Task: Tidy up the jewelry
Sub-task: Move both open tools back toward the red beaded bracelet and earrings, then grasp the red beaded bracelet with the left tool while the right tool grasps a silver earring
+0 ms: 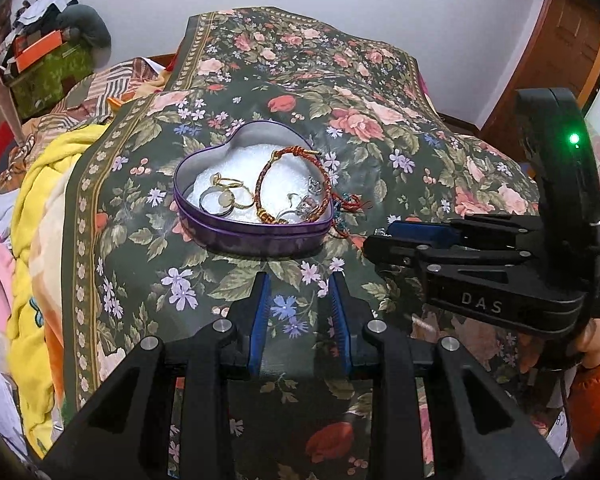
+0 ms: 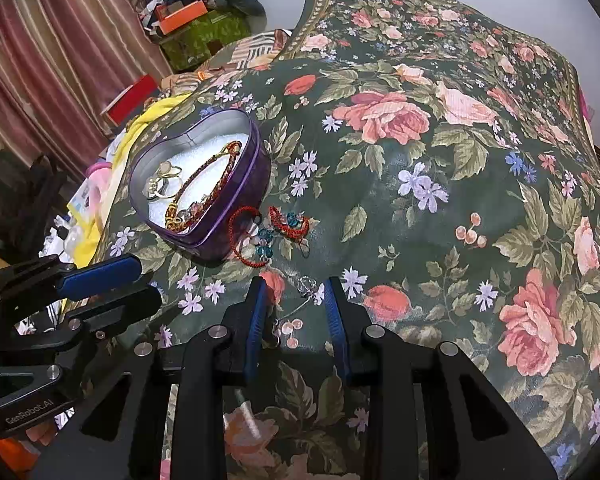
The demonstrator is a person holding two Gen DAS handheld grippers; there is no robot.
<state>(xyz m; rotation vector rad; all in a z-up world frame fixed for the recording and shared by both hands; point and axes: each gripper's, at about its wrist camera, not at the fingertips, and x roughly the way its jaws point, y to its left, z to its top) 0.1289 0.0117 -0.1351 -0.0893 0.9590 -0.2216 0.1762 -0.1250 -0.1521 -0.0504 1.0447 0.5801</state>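
Observation:
A purple heart-shaped tin (image 1: 256, 238) (image 2: 258, 168) stands on the floral cloth (image 1: 352, 92) (image 2: 440, 184). Inside lie gold and silver rings (image 1: 225, 194) (image 2: 162, 184), a braided red-gold bracelet (image 1: 262, 184) (image 2: 204, 176) and small silver pieces (image 1: 306, 204). A red cord bracelet with teal beads (image 2: 265, 236) (image 1: 350, 202) lies on the cloth against the tin's right side. My left gripper (image 1: 300, 286) (image 2: 112, 276) hovers open just in front of the tin, holding nothing. My right gripper (image 2: 296, 282) (image 1: 384, 240) is open over a thin silver piece (image 2: 309, 282) lying on the cloth between its fingertips.
Yellow and pink bedding (image 1: 48, 208) is piled at the cloth's left edge. A green box with an orange box (image 1: 40, 60) (image 2: 188, 20) sits behind it, near a striped curtain (image 2: 48, 52). A wooden door (image 1: 560, 40) is at the right. An orange sleeve (image 1: 596, 384) holds the right gripper.

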